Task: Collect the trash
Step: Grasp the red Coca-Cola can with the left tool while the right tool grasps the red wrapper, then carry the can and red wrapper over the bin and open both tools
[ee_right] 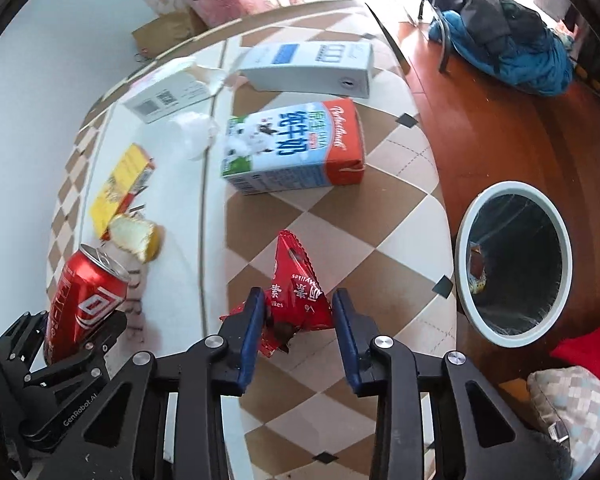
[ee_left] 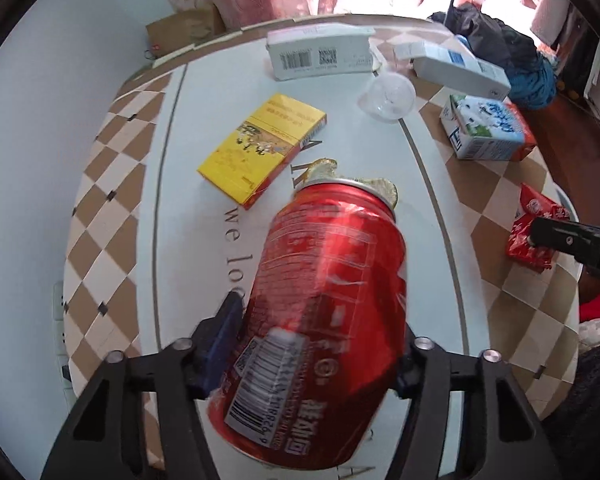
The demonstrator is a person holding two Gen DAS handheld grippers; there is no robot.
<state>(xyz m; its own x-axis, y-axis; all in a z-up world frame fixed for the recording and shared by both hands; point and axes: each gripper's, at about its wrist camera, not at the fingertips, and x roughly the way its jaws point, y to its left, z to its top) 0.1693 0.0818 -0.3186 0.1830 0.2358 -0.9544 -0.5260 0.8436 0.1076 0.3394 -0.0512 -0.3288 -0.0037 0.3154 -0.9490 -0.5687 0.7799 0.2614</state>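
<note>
My left gripper (ee_left: 320, 344) is shut on a dented red soda can (ee_left: 328, 300), lifted above the table; the can also shows in the right wrist view (ee_right: 84, 296). My right gripper (ee_right: 298, 312) is open, its blue pads either side of a red snack wrapper (ee_right: 296, 292) lying on the checkered table edge; the wrapper also shows in the left wrist view (ee_left: 534, 224). A white-rimmed trash bin (ee_right: 514, 258) with a black liner stands on the floor to the right of the table.
On the table lie a yellow box (ee_left: 260, 148), a bread piece (ee_right: 138, 238), a clear plastic cup (ee_left: 388, 96), a milk carton (ee_right: 296, 146), a white box (ee_left: 320, 54) and a blue-white carton (ee_right: 312, 66). A clothes pile (ee_right: 508, 32) lies on the wooden floor.
</note>
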